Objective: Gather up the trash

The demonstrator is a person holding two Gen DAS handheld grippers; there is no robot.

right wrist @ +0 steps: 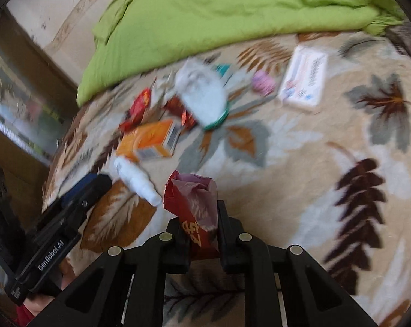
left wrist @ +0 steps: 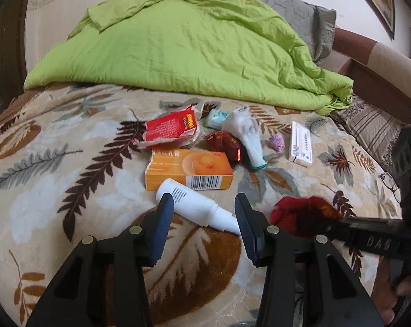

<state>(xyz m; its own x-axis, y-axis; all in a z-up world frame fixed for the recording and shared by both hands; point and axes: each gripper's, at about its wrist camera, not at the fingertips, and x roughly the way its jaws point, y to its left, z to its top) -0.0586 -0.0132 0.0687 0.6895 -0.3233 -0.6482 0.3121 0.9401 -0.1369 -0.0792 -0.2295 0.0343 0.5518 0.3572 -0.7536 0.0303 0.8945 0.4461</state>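
Left gripper point(left wrist: 204, 214) wide over white bottle point(left wrist: 197, 208); right gripper point(right wrist: 200, 218) clamps blurred red bag point(right wrist: 191, 204).

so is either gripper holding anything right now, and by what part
The right gripper is shut on a red plastic bag, pinching its bunched lower part. The left gripper is open, empty, straddling the white bottle.

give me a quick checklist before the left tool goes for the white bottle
1. Left tool open: ok, fingers spread.
2. White bottle between the fingers: ok, it lies slanted across the gap.
3. Orange box clear of the grasp: not ok, it touches the bottle's far end.
4. Right tool out of the way: cannot tell, it reaches in close on the right.
5. Right tool's grip on the red bag: ok, pinched shut.
6. Contact with the blanket: cannot tell.
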